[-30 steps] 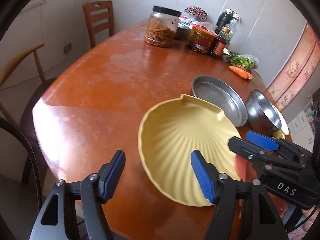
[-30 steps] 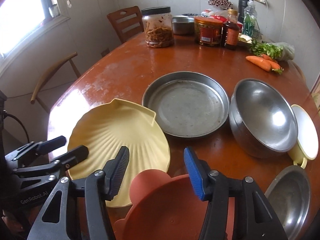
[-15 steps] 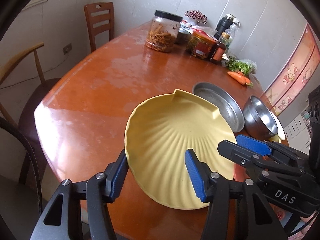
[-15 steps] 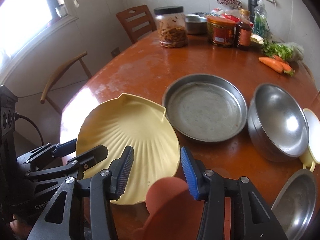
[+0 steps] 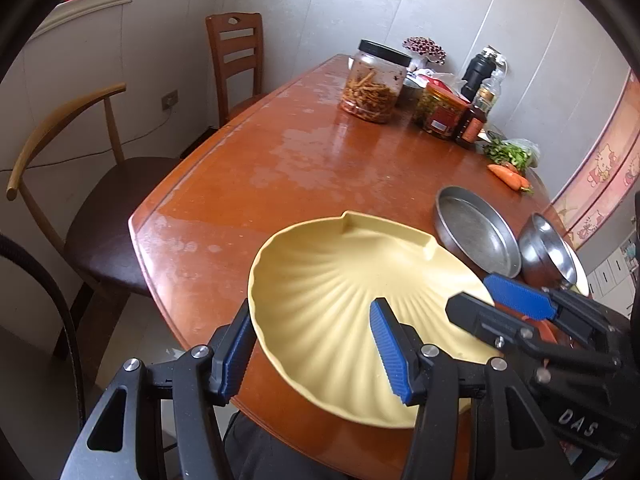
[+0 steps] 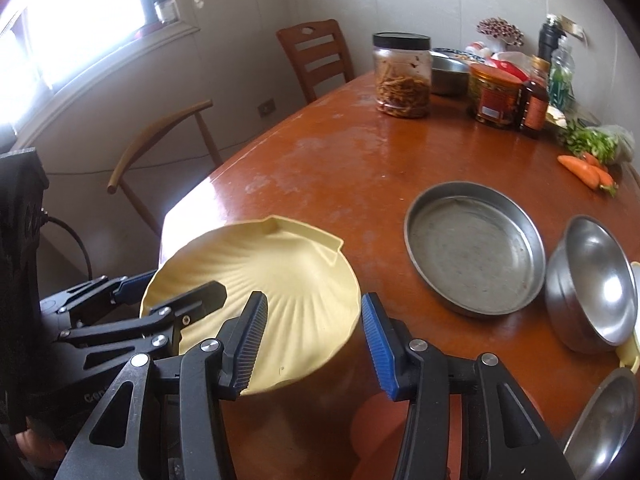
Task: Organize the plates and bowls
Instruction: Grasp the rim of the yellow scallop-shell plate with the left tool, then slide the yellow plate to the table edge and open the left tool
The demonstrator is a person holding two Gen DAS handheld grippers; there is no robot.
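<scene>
Left wrist view: my left gripper (image 5: 316,344) is clamped on the near rim of the yellow shell-shaped ribbed plate (image 5: 340,292) — one pad under the rim, one on the inside face, plate tilted and lifted off the orange-brown wooden table (image 5: 280,168). My right gripper (image 6: 314,344) hangs just beside it with jaws apart, gripping nothing; the plate's edge sits between its blue pads in that view, contact unclear. Below it, a terracotta-coloured plastic dish (image 6: 372,420) at the near table edge. Further right: round flat steel pan (image 6: 476,248), then a deep steel bowl (image 6: 592,284) just beside it, resting against a pale yellow dish (image 6: 630,350). Another steel bowl (image 6: 604,424) is at the lower right edge.
</scene>
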